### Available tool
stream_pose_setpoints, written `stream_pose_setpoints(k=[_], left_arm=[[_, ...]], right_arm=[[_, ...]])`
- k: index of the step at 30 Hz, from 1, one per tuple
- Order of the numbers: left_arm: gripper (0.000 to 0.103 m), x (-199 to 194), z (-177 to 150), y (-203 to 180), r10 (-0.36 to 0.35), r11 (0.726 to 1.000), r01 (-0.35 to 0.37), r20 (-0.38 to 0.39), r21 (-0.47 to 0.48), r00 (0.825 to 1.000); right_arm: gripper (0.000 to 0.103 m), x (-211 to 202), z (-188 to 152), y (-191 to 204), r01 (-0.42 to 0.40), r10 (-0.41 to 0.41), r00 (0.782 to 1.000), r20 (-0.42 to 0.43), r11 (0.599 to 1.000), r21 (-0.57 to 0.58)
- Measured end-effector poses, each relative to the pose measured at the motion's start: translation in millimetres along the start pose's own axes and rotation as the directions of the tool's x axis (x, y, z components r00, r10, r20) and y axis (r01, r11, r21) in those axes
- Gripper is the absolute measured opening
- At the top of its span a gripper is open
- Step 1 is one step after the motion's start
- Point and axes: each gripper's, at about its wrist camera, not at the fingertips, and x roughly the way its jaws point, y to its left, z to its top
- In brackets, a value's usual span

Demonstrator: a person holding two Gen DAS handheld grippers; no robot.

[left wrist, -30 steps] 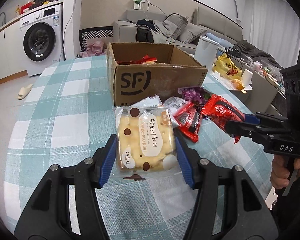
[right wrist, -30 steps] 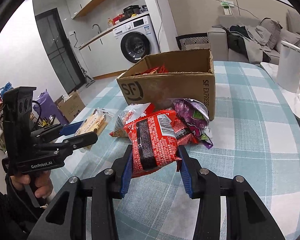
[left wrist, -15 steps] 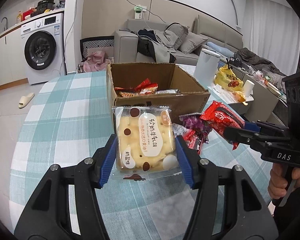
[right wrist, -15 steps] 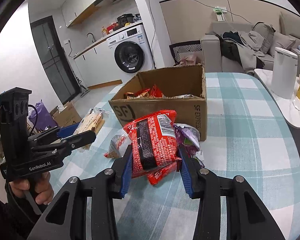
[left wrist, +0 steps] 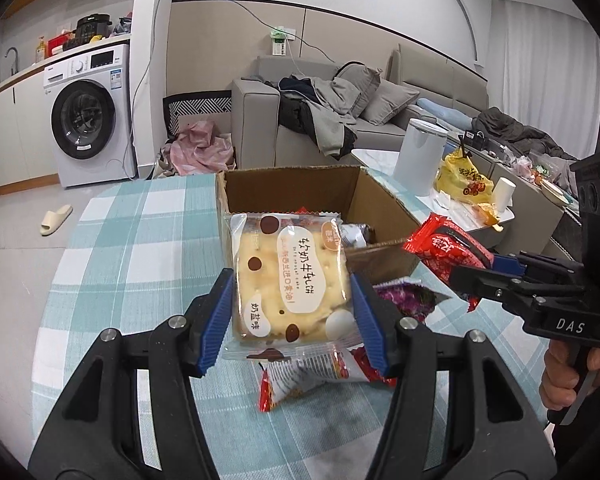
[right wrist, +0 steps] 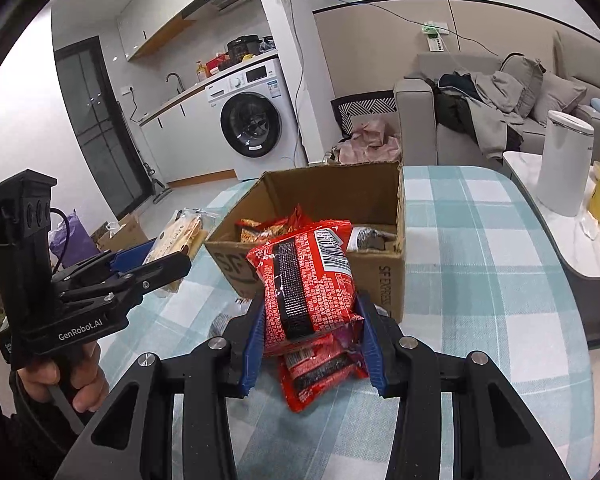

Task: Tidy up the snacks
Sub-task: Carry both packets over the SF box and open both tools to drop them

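- Between the left tool pads, a biscuit pack is being gripped aloft before the box, probably for dropping in; this view is showing loose packs on the worktop.
- Right view: the right tool is clamping a red pack near the box, and snacks inside are showing.

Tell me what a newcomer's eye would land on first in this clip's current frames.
Two packets held up at once: the left gripper clamps a pale cracker packet, and the right gripper clamps a red snack packet. Just beyond both, on the checked tablecloth, sits the open cardboard box with snacks already inside, and a few loose packets lie in front of it.
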Motion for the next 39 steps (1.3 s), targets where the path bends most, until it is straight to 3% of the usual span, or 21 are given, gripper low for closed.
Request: stream_pose_setpoints(k=[17, 39], left_arm=[[0.055, 37, 37, 2, 0.015, 1.0, -0.015, 0.017, 0.007, 1.0], [0.055, 98, 49, 7, 0.042, 0.999, -0.041, -0.004, 0.016, 0.999]], right_arm=[[0.043, 22, 37, -5, 0.024, -0.024, 1.0, -0.003, 0.999, 0.023], [0.043, 56, 56, -17, 0.051, -0.05, 0.999, -0.018, 0.997, 0.063]])
